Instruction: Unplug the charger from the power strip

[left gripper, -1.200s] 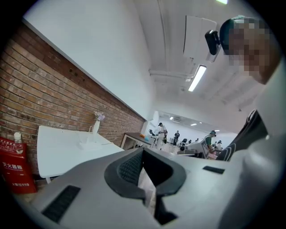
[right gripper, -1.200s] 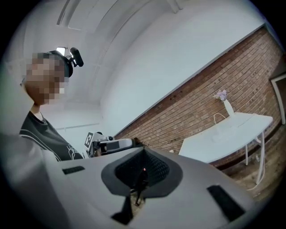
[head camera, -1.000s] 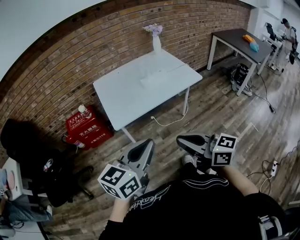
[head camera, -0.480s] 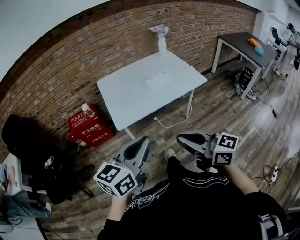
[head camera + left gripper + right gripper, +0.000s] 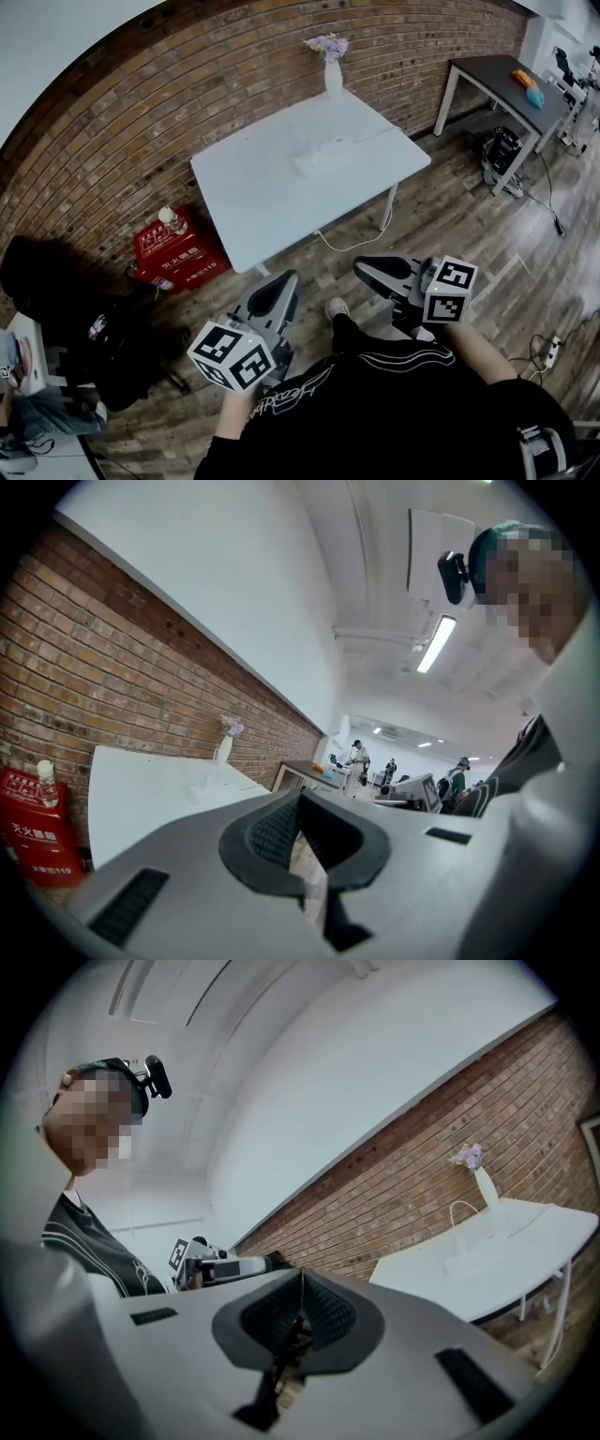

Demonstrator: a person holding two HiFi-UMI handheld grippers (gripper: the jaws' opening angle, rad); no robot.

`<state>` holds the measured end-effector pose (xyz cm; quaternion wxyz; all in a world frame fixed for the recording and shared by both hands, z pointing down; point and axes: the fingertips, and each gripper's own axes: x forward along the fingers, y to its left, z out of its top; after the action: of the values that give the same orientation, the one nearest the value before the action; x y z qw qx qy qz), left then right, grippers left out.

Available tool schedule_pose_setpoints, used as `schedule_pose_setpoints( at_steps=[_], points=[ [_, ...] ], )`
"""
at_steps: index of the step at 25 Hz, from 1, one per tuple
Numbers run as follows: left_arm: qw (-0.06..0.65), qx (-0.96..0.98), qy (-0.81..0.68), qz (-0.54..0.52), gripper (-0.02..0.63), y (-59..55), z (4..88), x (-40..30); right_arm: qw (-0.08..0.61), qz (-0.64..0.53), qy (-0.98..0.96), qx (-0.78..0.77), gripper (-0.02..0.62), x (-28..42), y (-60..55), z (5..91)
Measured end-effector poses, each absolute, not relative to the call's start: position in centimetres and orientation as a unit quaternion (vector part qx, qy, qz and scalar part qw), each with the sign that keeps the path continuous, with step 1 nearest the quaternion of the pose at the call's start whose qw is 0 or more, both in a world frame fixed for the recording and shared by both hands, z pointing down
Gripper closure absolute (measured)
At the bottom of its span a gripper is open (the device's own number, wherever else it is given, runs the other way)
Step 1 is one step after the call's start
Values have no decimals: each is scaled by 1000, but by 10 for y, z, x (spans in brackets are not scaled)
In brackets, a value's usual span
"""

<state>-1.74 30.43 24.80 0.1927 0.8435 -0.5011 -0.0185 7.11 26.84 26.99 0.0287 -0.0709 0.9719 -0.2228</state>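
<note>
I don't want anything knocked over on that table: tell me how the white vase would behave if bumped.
The vase is tall and narrow with flowers on top, so it would probably tip rather than slide. It stands at the table edge nearest the brick wall, so it might fall against that.

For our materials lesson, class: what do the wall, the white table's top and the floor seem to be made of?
The wall: red-brown brick, matt, shown by mortar lines in courses. The table top: smooth white board, perhaps laminate or paint; unclear. The floor: planks in mixed browns, grain visible; real wood or vinyl cannot be told.
</note>
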Motion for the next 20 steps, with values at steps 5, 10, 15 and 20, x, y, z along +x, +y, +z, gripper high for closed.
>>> schedule_pose_setpoints(
  at_steps=[5,10,15,20],
  points=[
    [213,837,-504,-12,602,235,267,-39,29,-245,966,-82,597,55,194,287],
    [235,829,-507,-14,602,154,274,-67,23,-259,962,-84,597,29,111,290],
    [234,834,-499,-7,601,76,278,-91,22,-267,960,-83,598,4,34,292],
    [230,833,-503,-3,601,17,280,-105,16,-266,960,-90,598,-6,-24,296]
  ],
)
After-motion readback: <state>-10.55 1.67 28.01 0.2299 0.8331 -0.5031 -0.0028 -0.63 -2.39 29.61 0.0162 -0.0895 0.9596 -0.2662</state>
